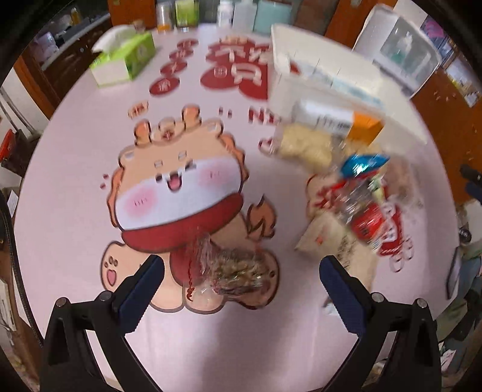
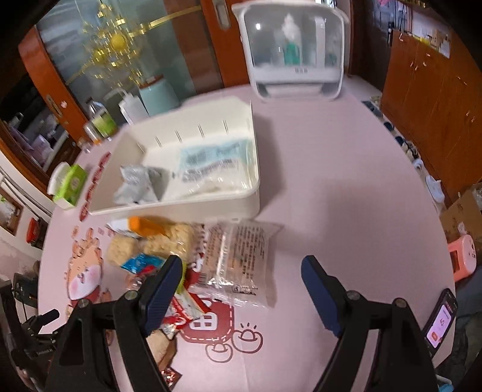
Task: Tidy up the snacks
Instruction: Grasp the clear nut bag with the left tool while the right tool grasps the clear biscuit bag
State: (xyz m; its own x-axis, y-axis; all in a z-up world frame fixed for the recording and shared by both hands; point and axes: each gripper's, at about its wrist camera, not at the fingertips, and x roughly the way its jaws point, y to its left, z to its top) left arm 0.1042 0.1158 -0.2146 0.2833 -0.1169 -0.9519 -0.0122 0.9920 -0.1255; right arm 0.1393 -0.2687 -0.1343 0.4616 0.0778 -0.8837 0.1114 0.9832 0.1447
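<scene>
A pile of wrapped snacks (image 1: 355, 193) lies on the pink table to the right of my open, empty left gripper (image 1: 241, 271). One clear-wrapped brown snack (image 1: 232, 274) lies on the table between its fingers. The white storage bin (image 2: 211, 199) stands behind the pile and holds a grey packet (image 2: 137, 184) and a blue-and-clear bag (image 2: 217, 165). It shows blurred in the left wrist view (image 1: 301, 60). My right gripper (image 2: 242, 280) is open and empty above a clear cracker pack (image 2: 238, 259), with the pile (image 2: 156, 244) by its left finger.
A green tissue box (image 1: 123, 60) stands far left. Bottles and jars (image 1: 223, 12) line the far edge. A white clear-front appliance (image 2: 293, 51) stands behind the bin. A phone (image 2: 441, 322) and a pink device (image 2: 462, 259) lie at the right table edge.
</scene>
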